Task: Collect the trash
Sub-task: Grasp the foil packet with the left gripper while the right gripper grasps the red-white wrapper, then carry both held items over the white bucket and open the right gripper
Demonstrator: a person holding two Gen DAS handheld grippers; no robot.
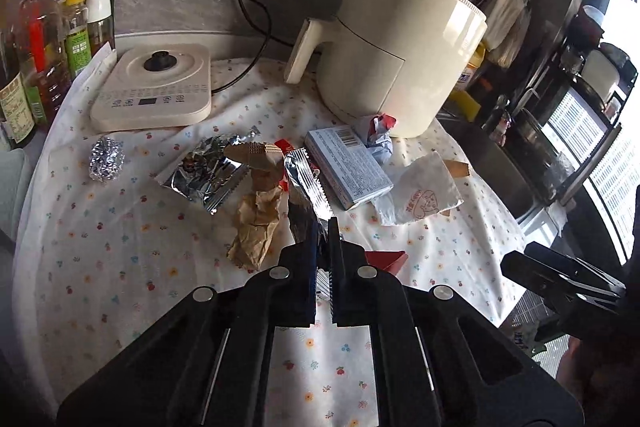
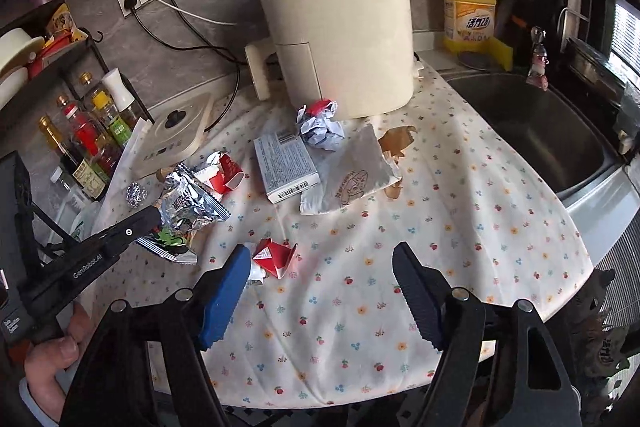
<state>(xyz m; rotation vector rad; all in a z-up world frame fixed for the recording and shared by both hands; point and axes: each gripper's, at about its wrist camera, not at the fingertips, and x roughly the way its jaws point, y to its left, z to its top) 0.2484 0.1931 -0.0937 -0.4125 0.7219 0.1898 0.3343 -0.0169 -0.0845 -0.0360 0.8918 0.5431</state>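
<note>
Trash lies scattered over the flowered cloth on the tabletop (image 2: 460, 211): a silver foil wrapper (image 1: 304, 183), a second crumpled foil packet (image 1: 204, 171), a brown paper scrap (image 1: 256, 227), a flat blue-grey box (image 1: 348, 167), a white paper bag (image 2: 352, 171) and a folded red carton piece (image 2: 276, 255).

The left hand-held gripper (image 1: 323, 251) is clamped shut on the near end of the silver foil wrapper, its jaws nearly touching with the serrated foil edge pinched between them. In the right wrist view this gripper reaches in from the left, its tip buried in the foil heap.

The right hand-held gripper (image 2: 320, 291) stands wide apart and holds nothing; the red carton piece sits just beside its blue-padded finger (image 2: 222, 303), not between the pads.

Behind the litter stand a cream air fryer (image 2: 340, 39), a flat cooker base (image 1: 154, 87) and a row of bottles (image 1: 48, 39); a sink (image 2: 532, 131) lies to the right.

Risks from here: the foil is slick and thin (only its edge is gripped), so it may tear or slip out when lifted. It also overlaps the brown paper, which may drag along. The right jaws, if closed where they are, would likely pinch cloth and miss the carton.
</note>
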